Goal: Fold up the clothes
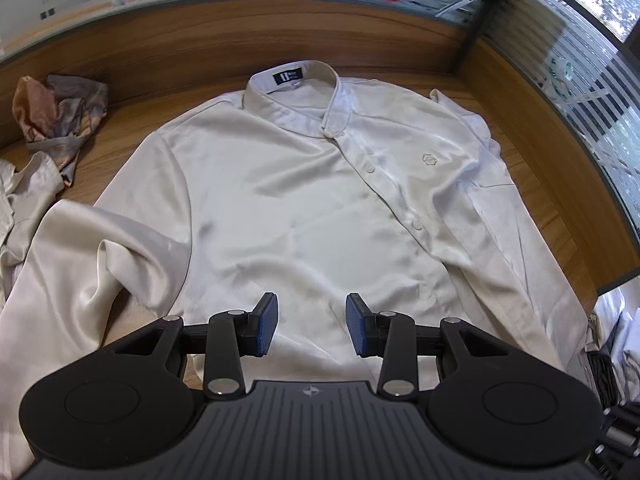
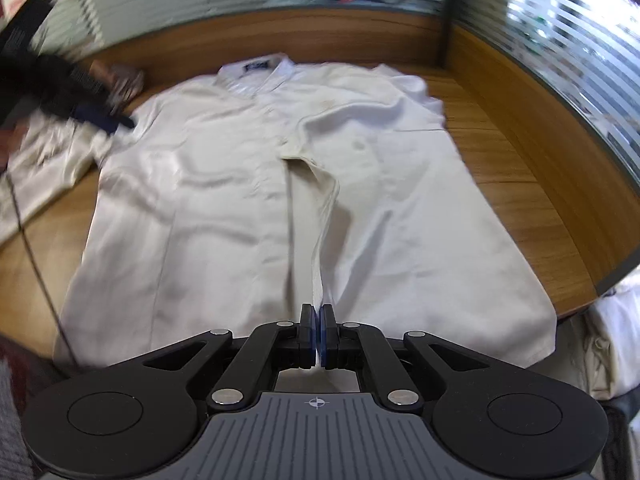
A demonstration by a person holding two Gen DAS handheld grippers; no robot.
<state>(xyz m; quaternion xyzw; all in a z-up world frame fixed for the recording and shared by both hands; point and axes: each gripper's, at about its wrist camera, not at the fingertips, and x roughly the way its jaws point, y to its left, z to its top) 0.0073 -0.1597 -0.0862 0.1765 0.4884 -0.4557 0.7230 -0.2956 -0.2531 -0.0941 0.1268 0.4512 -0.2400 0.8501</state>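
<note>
White button shirt (image 1: 304, 200) lies flat, face up on the desk (image 1: 132, 120), collar (image 1: 296, 92) at 12 o'clock, hem at 6, long axis along both grippers' view. Right gripper (image 2: 319, 336) fingers clamped on the front placket edge near hem; left gripper (image 1: 312, 324) fingers apart above hem.

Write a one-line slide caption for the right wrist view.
Right gripper shut on the front edge of a white shirt spread on a wooden table.
</note>
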